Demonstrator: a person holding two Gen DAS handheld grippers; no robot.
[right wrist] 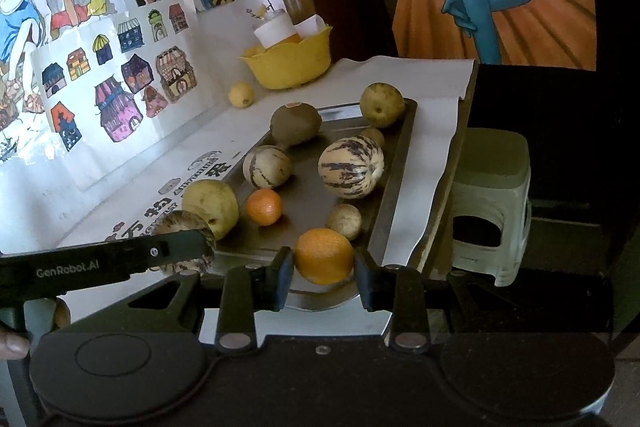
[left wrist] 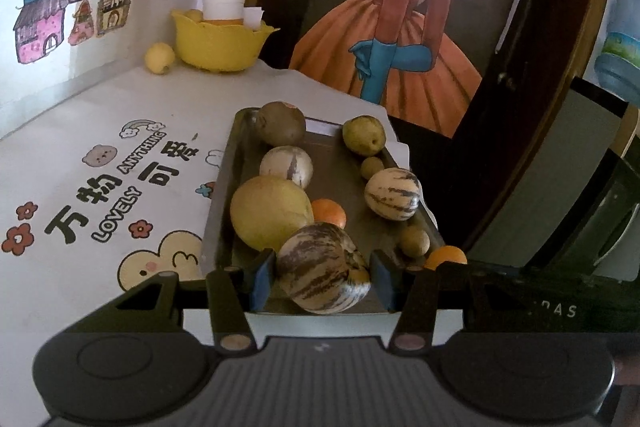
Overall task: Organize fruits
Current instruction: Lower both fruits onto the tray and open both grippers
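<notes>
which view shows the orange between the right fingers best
The right wrist view: the orange sits whole and centred between the right gripper fingers. The left wrist view shows only its top at the tray's near right corner, behind the left gripper's arm.

1. Daylight enters from the far left; the wall drawings [right wrist: 120, 75] there wash out pale.
2. The right side lies dim, near black.
3. Metal tray [right wrist: 396, 163] shows a mild sheen and soft shadows under the fruit.
4. Fisheye bends edges; corners vignette dark.
5. Focus is slightly soft throughout.
</notes>
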